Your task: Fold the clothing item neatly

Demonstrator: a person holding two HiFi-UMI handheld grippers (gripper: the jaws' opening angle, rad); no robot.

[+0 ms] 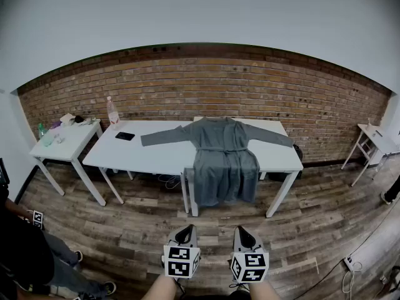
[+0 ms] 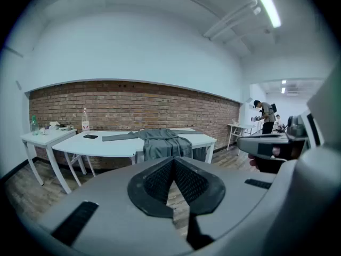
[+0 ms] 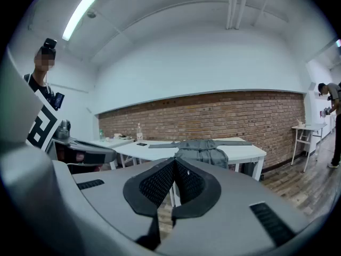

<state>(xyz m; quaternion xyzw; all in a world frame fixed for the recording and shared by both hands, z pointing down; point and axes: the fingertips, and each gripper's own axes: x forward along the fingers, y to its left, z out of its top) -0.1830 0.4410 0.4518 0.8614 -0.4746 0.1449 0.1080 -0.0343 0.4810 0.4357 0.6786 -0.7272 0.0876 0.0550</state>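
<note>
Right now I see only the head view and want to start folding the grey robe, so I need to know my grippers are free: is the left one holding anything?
Observer: No. The left gripper has its jaws shut together with nothing between them.
Operator: And the right one?
Observer: The right gripper is shut and empty too.
Operator: Anyone standing off to my right?
Observer: Yes, a person stands by the small white table, well away from the robe.
</note>
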